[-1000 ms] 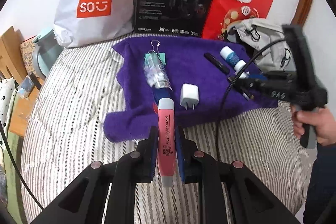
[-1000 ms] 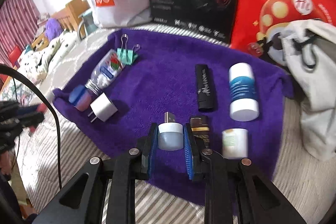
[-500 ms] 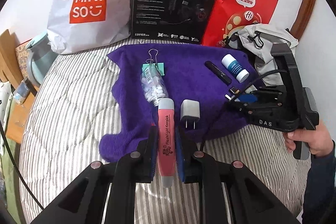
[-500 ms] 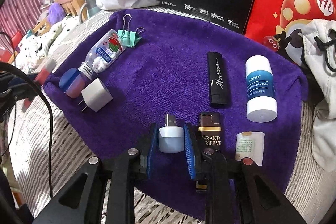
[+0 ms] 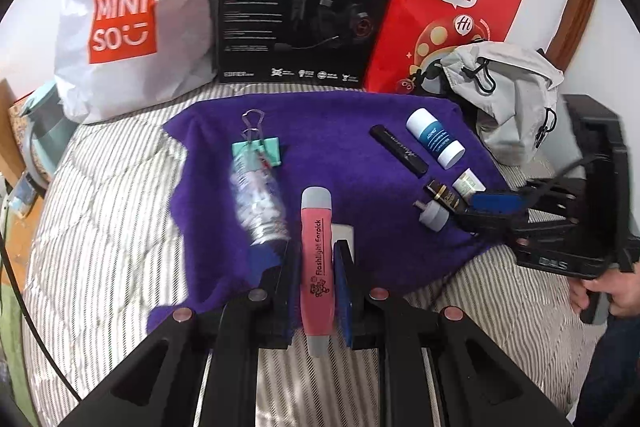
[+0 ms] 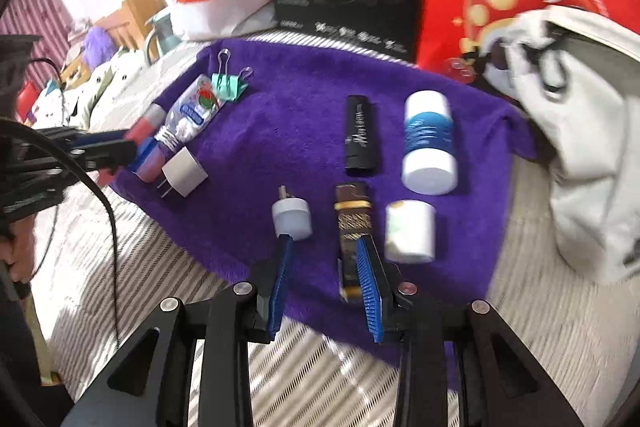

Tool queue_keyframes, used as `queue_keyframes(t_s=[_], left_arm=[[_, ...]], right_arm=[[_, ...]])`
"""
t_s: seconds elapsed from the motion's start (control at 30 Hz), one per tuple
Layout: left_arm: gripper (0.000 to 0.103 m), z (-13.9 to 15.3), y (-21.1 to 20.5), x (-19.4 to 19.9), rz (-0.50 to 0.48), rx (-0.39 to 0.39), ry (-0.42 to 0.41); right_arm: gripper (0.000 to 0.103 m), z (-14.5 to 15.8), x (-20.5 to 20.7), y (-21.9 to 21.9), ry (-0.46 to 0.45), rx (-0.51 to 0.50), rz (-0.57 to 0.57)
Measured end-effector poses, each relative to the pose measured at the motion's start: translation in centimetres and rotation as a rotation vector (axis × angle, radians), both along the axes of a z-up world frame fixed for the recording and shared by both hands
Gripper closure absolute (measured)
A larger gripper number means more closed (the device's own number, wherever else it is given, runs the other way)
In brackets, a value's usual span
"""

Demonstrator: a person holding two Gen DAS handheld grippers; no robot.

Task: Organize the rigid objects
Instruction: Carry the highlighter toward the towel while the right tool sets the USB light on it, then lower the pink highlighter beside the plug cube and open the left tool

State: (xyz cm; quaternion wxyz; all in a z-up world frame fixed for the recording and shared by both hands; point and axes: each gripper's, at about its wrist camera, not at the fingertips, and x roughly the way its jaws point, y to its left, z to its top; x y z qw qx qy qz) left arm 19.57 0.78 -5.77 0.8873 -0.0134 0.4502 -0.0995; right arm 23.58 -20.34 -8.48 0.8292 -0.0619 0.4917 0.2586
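Left tongs (image 5: 316, 267) gripping lengthwise earpick (image 5: 318, 259)

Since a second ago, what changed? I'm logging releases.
The right gripper opened and let go of the small white USB light, now lying on the purple towel. The left gripper still clamps the pink earpick. Other items unmoved.

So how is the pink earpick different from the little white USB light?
The pink flashlight earpick is long and slim; the white USB light is short and stubby. The earpick is clamped in the left gripper, while the USB light lies loose ahead of the open right gripper. Both sit over the purple towel.
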Motion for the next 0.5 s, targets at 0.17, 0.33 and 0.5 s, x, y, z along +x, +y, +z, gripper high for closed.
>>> queue_keyframes(t_s=[0.17,0.33,0.5], left_arm=[[0.087,-0.5,-0.8,2.1,-0.017,0.006,0.013],[0.087,-1.1,-1.6,4.6,-0.029,0.004,0.03],[0.087,-1.9,-2.3,7.3,-0.032,0.02,0.045]], right_arm=[[0.068,1.3,-1.9,-1.9,-0.02,0.023,-0.035],[0.067,1.6,-3.3,-3.0,-0.002,0.051,-0.052],[0.067,1.2,-3.6,-3.8,0.029,0.063,-0.085]])
